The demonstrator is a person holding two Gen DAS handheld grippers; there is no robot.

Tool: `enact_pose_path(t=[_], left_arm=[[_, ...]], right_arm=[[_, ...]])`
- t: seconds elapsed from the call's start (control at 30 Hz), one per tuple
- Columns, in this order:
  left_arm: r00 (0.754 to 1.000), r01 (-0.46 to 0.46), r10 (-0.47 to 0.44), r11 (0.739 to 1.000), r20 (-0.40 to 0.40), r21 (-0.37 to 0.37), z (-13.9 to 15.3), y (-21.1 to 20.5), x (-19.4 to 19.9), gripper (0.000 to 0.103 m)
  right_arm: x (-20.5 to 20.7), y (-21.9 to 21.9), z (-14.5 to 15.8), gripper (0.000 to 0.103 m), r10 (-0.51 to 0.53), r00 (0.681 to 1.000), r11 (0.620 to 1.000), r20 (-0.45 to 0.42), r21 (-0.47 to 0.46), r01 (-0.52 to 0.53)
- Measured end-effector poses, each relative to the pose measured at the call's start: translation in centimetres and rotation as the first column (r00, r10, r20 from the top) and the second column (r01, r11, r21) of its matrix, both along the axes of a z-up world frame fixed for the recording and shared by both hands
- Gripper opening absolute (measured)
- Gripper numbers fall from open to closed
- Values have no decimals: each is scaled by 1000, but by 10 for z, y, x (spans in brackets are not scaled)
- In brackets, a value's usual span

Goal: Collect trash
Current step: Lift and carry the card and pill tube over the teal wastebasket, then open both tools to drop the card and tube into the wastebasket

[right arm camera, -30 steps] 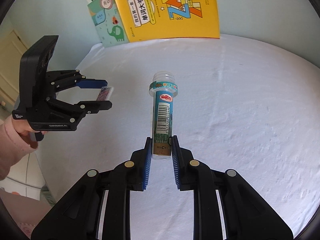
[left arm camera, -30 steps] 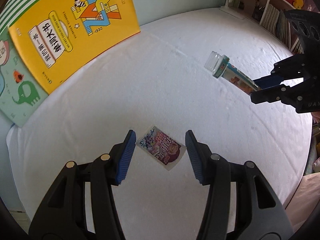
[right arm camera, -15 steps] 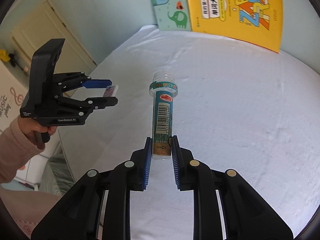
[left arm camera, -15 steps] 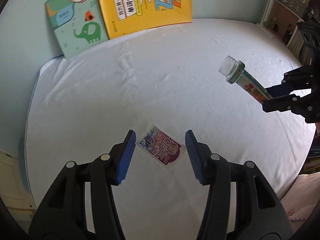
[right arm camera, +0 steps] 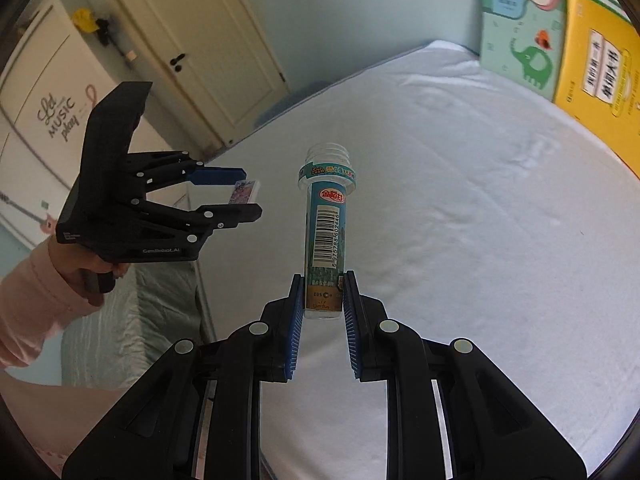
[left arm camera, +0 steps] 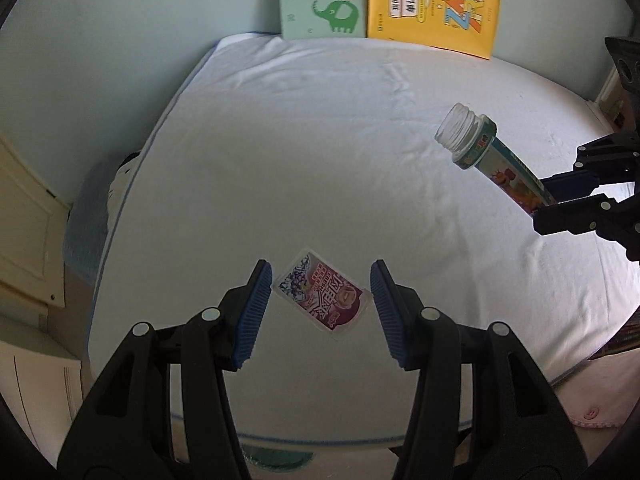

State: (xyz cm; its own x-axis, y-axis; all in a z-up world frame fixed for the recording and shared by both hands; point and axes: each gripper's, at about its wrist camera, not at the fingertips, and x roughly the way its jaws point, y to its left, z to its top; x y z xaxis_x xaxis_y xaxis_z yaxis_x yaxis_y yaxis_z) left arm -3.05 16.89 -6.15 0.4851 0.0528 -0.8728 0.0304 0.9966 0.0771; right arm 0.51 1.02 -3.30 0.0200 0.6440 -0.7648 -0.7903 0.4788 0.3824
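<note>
Both hands swung across white bed [left arm camera: 320, 152], right jaws clamping clear tube [right arm camera: 325, 236], left jaws gripping glossy wrapper [left arm camera: 322, 300]

Yellow book [right arm camera: 600, 72] partly out of frame

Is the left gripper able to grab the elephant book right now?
Probably not: the left gripper is shut on a wrapper, and the elephant book leans at the far end of the bed.

Left gripper [left arm camera: 322, 300]: we hold the wrapper [left arm camera: 323, 297] between its fingers, above the bed [left arm camera: 320, 152].
Right gripper [right arm camera: 323, 300]: we grip the bottle [right arm camera: 326, 236] by its base, mouth pointing away.
Books [left arm camera: 388, 0]: beyond both grippers, leaning on the wall [left arm camera: 120, 40].
</note>
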Motion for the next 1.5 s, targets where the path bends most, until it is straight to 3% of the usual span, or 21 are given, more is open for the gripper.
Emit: enact_pose_path(t=[0.23, 0.53, 0.73, 1.03, 1.23, 1.5], left_arm=[[980, -196, 196, 981, -13, 4, -6, 63, -72, 49], [911, -412, 411, 911, -32, -26, -15, 120, -159, 49], [854, -520, 518, 854, -44, -36, -22, 143, -206, 49], [749, -662, 658, 748, -74, -53, -37, 168, -265, 49], [692, -721, 714, 690, -101, -61, -49, 175, -296, 49], [647, -762, 752, 643, -124, -77, -61, 178, -327, 49]], right_arm=[[-31, 86, 0, 20, 210, 978, 978, -6, 8, -210], [-83, 170, 2, 20, 427, 904, 904, -10, 1, -427], [-112, 212, -6, 20, 543, 839, 839, -28, -4, -544], [-151, 271, -22, 20, 699, 711, 712, -75, -15, -702], [-179, 298, -30, 20, 767, 635, 635, -97, -30, -772], [-207, 314, -35, 20, 810, 573, 572, -126, -43, -819]])
